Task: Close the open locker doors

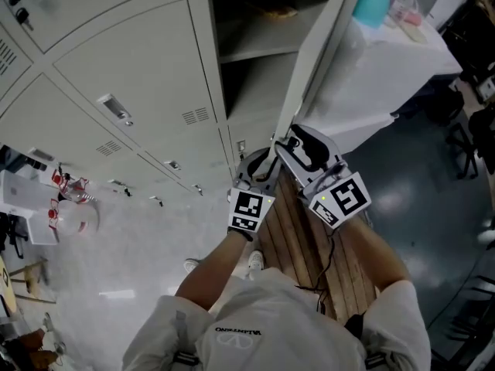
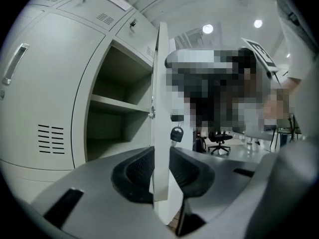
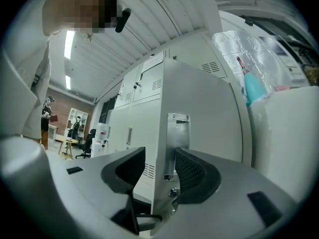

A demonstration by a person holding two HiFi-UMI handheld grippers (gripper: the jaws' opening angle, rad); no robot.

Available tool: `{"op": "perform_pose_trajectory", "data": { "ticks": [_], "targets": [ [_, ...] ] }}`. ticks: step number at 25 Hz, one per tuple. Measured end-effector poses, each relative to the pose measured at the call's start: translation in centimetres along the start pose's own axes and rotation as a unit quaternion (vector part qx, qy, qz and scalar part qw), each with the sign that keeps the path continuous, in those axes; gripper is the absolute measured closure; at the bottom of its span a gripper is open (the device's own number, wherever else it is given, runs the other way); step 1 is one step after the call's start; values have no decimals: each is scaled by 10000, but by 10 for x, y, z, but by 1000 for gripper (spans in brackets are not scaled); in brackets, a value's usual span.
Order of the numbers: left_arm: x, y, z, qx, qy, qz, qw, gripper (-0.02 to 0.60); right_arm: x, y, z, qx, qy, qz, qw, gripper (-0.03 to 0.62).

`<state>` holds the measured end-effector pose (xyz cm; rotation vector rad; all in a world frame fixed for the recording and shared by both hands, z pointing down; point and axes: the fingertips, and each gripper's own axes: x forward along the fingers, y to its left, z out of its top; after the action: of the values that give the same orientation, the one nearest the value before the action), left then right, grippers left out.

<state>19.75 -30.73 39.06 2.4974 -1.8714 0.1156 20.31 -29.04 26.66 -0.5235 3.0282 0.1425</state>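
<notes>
The open locker door (image 1: 313, 60) stands edge-on in the head view, swung out from the open locker (image 1: 255, 52) with its shelf. Both grippers meet at the door's lower free edge. My left gripper (image 1: 261, 165) is shut on the door (image 2: 160, 83): in the left gripper view the edge runs between the jaws of the left gripper (image 2: 160, 171) and both pads press on it. A key (image 2: 176, 133) hangs from the door's lock. My right gripper (image 3: 159, 171) is open, with the door's edge and its metal latch plate (image 3: 178, 133) between the pads, untouched.
Closed grey lockers (image 1: 131, 76) fill the wall to the left. A table under a white cloth (image 1: 387, 68) with a teal bottle (image 1: 373, 2) stands right of the door. Wooden planks (image 1: 309, 246) lie below. An office chair (image 2: 219, 141) stands beyond.
</notes>
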Motion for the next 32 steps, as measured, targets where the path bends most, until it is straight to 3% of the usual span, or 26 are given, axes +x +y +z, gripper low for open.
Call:
{"op": "perform_pose_trajectory", "data": {
  "ticks": [5,10,16,20,24,32],
  "targets": [
    [-2,10,-1,7,-18,-6,10000,491,20,-5,-4,40,65,-109,9999,399],
    [-4,25,-1,-45,-57,59,10000,492,36,-3,-4,48,-28,-91,9999,457],
    [-12,43,-4,-56,-52,48,10000,492,52,-1,-5,107,-71,-54,9999,468],
    [-23,57,-1,-103,-130,280,9995,500,64,-1,-6,94,-47,-44,9999,473],
    [-32,69,4,-40,-251,536,9982,577,79,-2,-7,92,-42,-43,9999,474],
    [-44,96,13,-28,-353,747,9966,577,117,-8,-11,32,-59,-70,10000,477]
  ]
}}
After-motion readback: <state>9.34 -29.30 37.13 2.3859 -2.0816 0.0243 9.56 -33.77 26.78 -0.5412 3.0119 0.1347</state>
